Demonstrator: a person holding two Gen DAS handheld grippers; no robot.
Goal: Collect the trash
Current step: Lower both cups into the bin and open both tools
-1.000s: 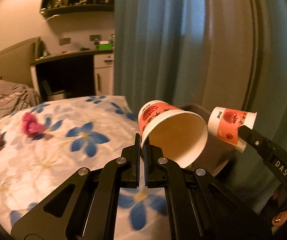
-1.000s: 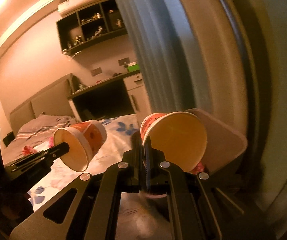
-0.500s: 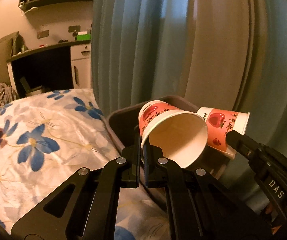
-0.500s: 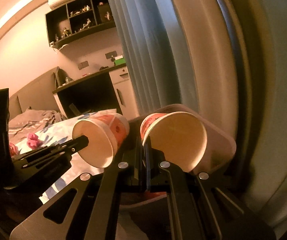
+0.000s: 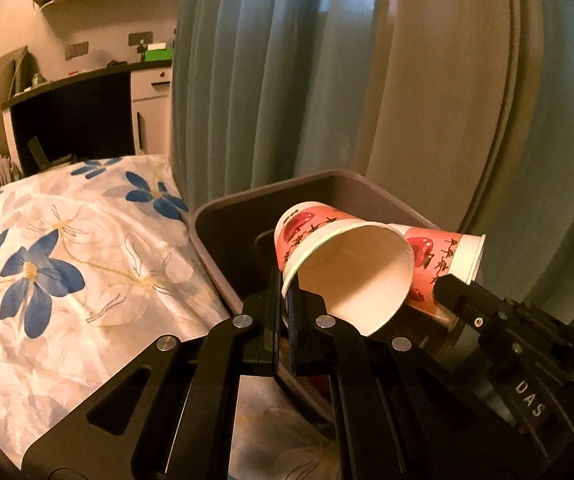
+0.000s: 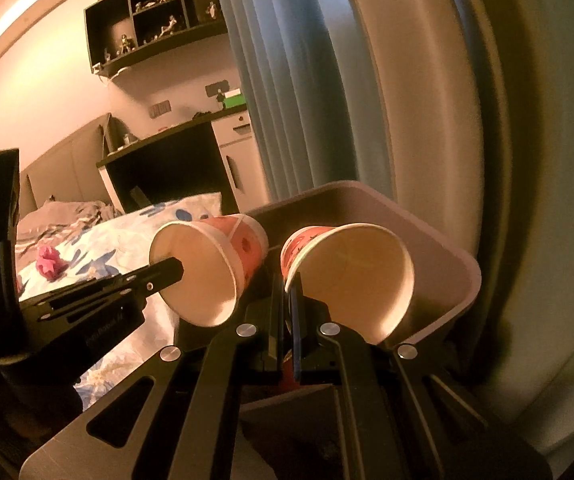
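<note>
While both cups tip over the bin [image 5: 223, 240], the left gripper [image 5: 285, 312] pinches one cup [image 5: 351, 276] by its rim. Just beside it, the right gripper [image 6: 289, 316] is clamped on the other cup's [image 6: 351, 276] rim.

1. My left hand-held gripper [image 5: 285, 312] has its jaws closed together, pinching a cup rim, fingers pointing forward.
2. My right hand-held gripper [image 6: 289, 320] is likewise clamped tight on a rim, held just beside the left.

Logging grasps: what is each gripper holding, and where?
Each holds a red-printed paper cup by its rim wall: left gripper one cup, right gripper another.
</note>
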